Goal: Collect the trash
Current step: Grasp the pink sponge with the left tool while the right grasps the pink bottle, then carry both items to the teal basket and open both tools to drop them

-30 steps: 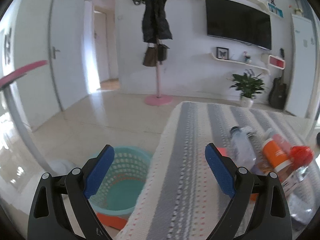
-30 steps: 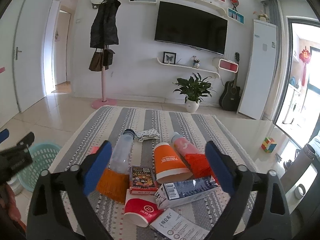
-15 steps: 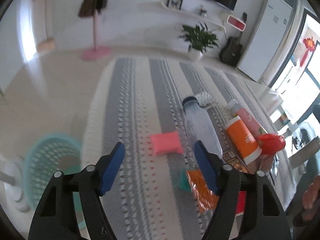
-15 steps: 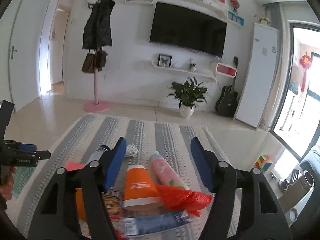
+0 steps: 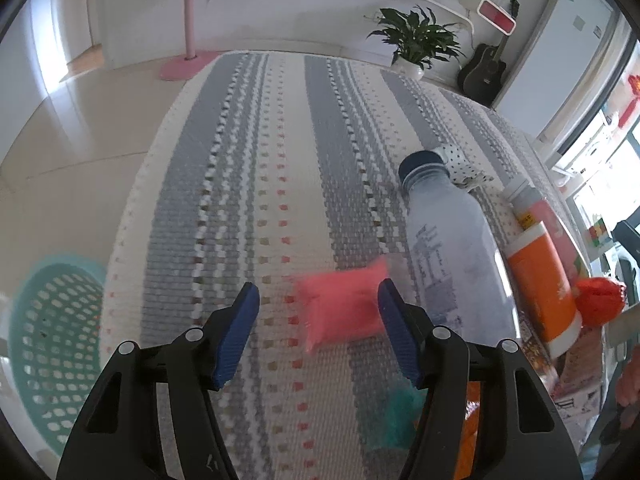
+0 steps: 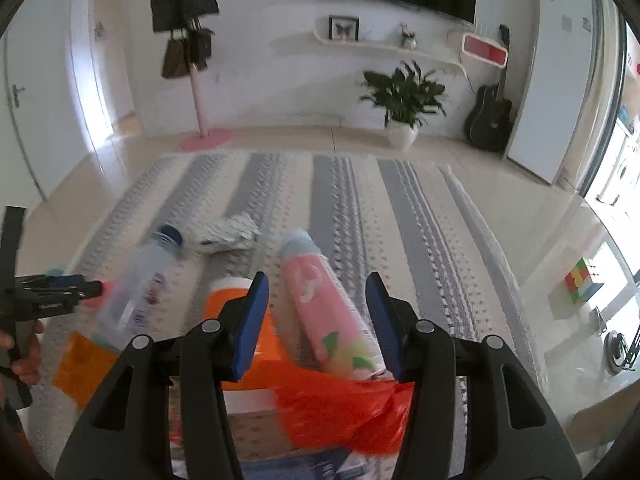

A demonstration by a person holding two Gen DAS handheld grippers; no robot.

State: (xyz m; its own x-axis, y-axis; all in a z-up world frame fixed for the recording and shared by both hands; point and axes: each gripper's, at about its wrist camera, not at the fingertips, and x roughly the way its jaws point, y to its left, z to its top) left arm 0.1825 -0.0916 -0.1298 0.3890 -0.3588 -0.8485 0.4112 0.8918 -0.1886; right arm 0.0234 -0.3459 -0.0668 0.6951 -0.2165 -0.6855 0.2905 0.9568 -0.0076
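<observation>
While the left gripper [image 5: 318, 308] hangs over the striped tabletop [image 5: 248, 168] with its jaws spread wide and empty, a pink packet [image 5: 340, 306] lies flat on the cloth between the two blue pads, nearer the right-hand one and touching neither. Just right of the pink packet lies a clear bottle [image 5: 452, 256] with a dark cap, on its side. Beyond the clear bottle, on the side away from the pink packet, lie an orange cup [image 5: 542, 284] and a red bag [image 5: 600, 300]. Left of the pink packet, off the tabletop edge and lower down, stands a teal basket [image 5: 52, 344] on the floor.

Seen from the right wrist, the right gripper [image 6: 318, 312] also has its jaws apart and holds nothing; a pink bottle [image 6: 324, 308] lies between its pads, with the red bag [image 6: 340, 408] crumpled at the near end of that bottle. The orange cup [image 6: 224, 300] sits just left of the pink bottle, the clear bottle [image 6: 136, 280] further left, blurred.
</observation>
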